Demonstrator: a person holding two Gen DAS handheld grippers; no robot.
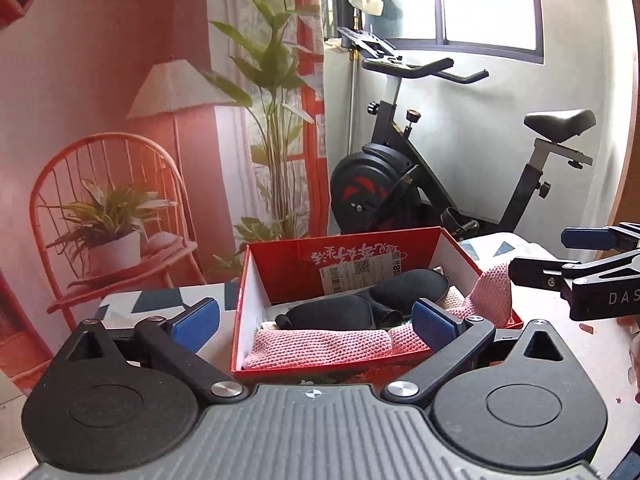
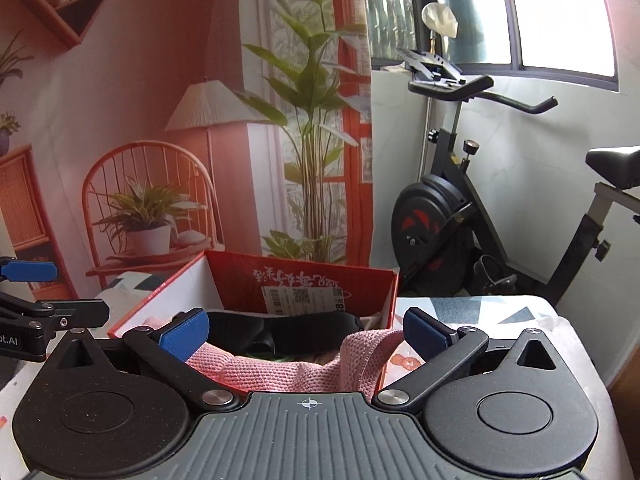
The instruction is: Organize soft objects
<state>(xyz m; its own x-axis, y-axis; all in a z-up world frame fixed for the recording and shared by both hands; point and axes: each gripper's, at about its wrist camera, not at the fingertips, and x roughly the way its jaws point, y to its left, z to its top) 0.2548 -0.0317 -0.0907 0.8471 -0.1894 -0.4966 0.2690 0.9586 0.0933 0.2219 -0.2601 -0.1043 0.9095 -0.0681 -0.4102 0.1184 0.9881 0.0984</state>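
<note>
A red cardboard box [image 1: 460,256] stands open on the table, also in the right wrist view [image 2: 384,292]. Inside lie a pink knitted cloth [image 1: 320,346] and a black soft eye mask [image 1: 360,304]. The pink cloth [image 2: 304,372] hangs over the box's near and right rims. The black mask [image 2: 280,330] lies behind it. My left gripper [image 1: 316,322] is open and empty, just in front of the box. My right gripper [image 2: 306,334] is open and empty over the box's near edge. The right gripper shows in the left view [image 1: 560,256], right of the box.
The table has a patterned cloth [image 2: 480,312] with grey triangles. An exercise bike [image 1: 400,176] stands behind the table by the window. A printed backdrop with chair, lamp and plants [image 1: 120,160] fills the left. The left gripper's fingers [image 2: 28,272] show at the far left.
</note>
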